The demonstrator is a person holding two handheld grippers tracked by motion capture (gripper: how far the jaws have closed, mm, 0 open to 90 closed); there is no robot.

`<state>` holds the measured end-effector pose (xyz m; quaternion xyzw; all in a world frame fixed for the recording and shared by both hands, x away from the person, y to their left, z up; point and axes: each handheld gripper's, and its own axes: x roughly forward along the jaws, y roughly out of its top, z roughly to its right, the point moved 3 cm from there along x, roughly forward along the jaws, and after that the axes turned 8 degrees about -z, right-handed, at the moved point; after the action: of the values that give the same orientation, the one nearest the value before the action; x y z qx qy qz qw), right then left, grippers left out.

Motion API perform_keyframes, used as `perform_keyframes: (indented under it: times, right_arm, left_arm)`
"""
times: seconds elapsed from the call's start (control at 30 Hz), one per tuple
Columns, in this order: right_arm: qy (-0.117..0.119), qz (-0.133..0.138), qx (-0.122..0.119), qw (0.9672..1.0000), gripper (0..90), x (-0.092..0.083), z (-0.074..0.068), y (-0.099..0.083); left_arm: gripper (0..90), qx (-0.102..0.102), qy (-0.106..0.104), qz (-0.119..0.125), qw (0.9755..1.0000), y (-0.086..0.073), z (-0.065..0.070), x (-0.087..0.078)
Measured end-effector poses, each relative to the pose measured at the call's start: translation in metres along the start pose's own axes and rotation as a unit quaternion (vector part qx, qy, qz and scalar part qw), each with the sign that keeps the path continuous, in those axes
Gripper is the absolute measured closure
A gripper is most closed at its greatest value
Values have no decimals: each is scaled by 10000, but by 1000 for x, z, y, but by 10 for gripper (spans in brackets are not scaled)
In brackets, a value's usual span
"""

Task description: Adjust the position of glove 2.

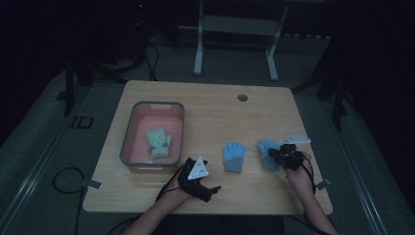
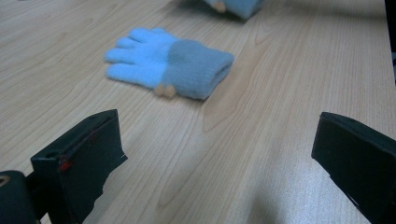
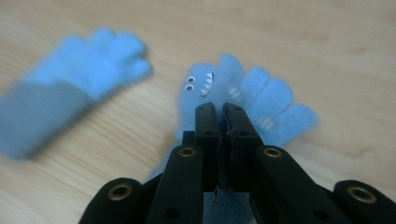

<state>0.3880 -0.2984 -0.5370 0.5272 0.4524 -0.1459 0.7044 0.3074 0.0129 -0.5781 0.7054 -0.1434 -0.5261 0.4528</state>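
Note:
Two light blue gloves lie on the wooden table [image 1: 210, 112]. My right gripper [image 1: 280, 156] [image 3: 220, 111] is shut on the right glove [image 1: 267, 151] [image 3: 268, 95], which has a small toothy face; the cloth is pinched between the jaws near the palm. The other blue glove [image 1: 234, 157] [image 2: 173, 63] [image 3: 65, 98] lies flat just to its left, fingers pointing away from me, with a small tan tag at the cuff. My left gripper [image 1: 205, 183] [image 2: 215, 135] hovers near the table's front edge, short of that glove, open wide with nothing between its jaws.
A pink bin with a grey rim [image 1: 131, 132] stands at the left of the table and holds a folded yellow-green glove pair [image 1: 158, 143]. A round hole [image 1: 242, 97] sits near the far edge. A white frame [image 1: 235, 29] stands on the floor beyond.

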Motion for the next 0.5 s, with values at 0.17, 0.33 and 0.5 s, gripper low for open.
perform_keyframes:
  times: [0.17,0.33,0.5]
  right_arm:
    - [28,256,55,9997,855,-22,-16,21]
    - [136,381,51,9992,855,-31,-41,39]
    - [354,373,106,9986,855,-29,-66,52]
  left_arm:
    - [21,30,23,2,10000,0,-1,-1]
    - [21,35,44,31,10000,1,-1,-2]
    - [21,48,37,50,10000,2,0,-3]
